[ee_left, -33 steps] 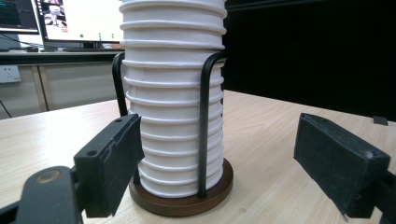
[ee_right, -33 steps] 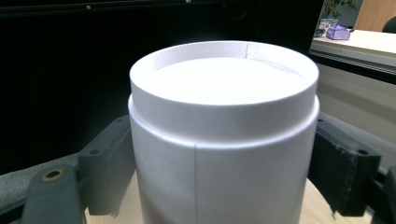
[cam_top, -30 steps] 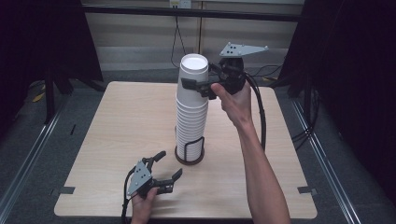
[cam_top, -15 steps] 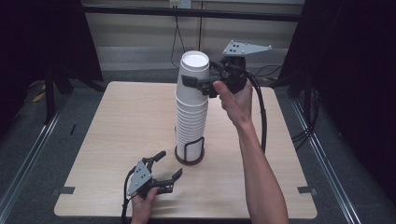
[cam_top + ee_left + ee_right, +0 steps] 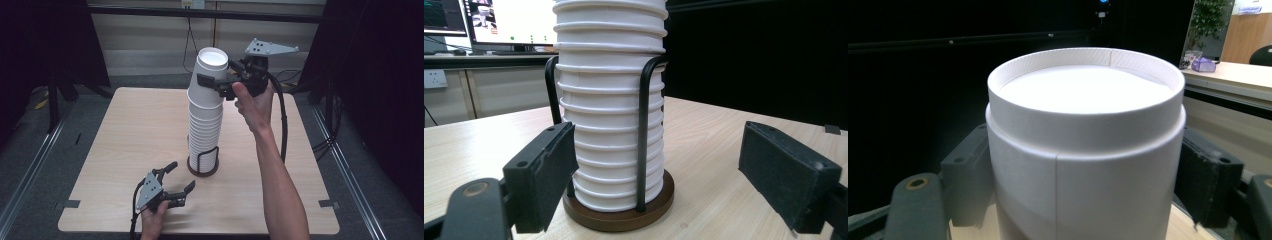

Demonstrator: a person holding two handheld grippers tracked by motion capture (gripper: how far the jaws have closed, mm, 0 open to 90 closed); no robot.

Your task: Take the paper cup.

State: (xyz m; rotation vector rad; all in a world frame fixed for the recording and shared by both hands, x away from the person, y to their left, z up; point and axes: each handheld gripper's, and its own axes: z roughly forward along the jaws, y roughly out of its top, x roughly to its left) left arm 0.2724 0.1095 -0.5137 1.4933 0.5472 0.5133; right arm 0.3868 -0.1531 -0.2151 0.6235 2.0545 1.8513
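Your right jaws (image 5: 216, 82) clamp the top cup (image 5: 210, 75) of the stack (image 5: 205, 125), which stands in the holder (image 5: 203, 162) mid-bench (image 5: 125, 135). Lift straight up, without tilting, so only that cup comes free. The left jaws (image 5: 177, 179) rest wide apart and unladen nearby. Since the earlier frame the cup has tipped slightly; the left hand is unmoved.

White ribbed cups (image 5: 205, 125); black wire holder (image 5: 644, 130), dark brown base (image 5: 619, 217); light wood-grain table (image 5: 130, 135).
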